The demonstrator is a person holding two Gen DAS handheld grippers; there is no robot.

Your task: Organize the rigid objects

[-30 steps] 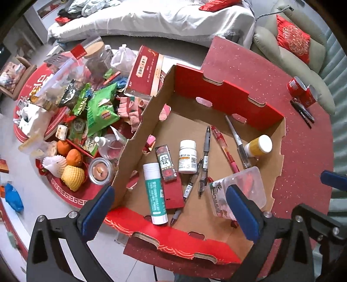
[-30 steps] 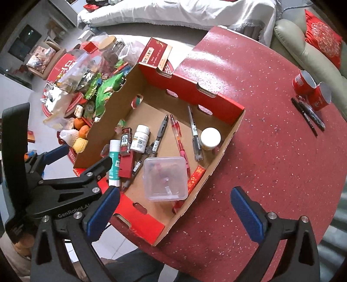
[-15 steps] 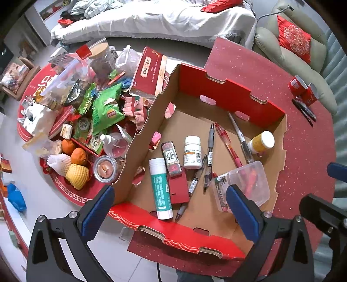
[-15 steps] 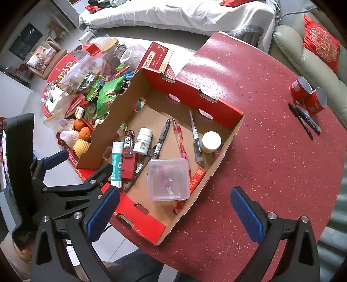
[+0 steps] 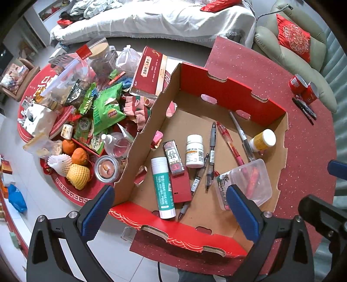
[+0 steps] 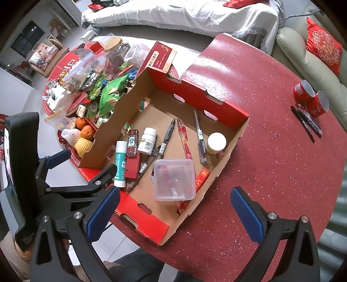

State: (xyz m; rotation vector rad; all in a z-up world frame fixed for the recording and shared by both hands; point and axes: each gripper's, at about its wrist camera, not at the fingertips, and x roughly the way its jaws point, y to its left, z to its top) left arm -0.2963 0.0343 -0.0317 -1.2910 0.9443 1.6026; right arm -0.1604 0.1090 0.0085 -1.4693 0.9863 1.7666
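A red-and-brown cardboard box [image 5: 229, 97] [image 6: 195, 95] sits on the red speckled table [image 6: 271, 173]. Inside lie a green glue stick [image 5: 162, 186] [image 6: 120, 164], a white pill bottle [image 5: 194, 150] [image 6: 148, 140], a yellow bottle with a white cap [image 5: 262, 140] [image 6: 216, 142], several pens [image 5: 211, 151] [image 6: 199, 136] and a clear plastic container [image 5: 249, 180] [image 6: 174, 180]. My left gripper [image 5: 169, 212] hangs open above the box's near wall. My right gripper [image 6: 173, 212] is open above the box's near corner, holding nothing. The left gripper [image 6: 65, 173] also shows at the left in the right wrist view.
Two red cups [image 6: 310, 99] [image 5: 303, 90] and black pens [image 6: 308, 123] lie at the table's far right. On the floor to the left are snack bags [image 5: 106, 108], fruit [image 5: 76, 162] and a red carton [image 5: 149, 71]. A bed [image 5: 162, 19] and a sofa [image 6: 303, 56] stand behind.
Both grippers have drifted slightly back and up, so the box sits a little farther off in each view. Nothing was grasped or released.
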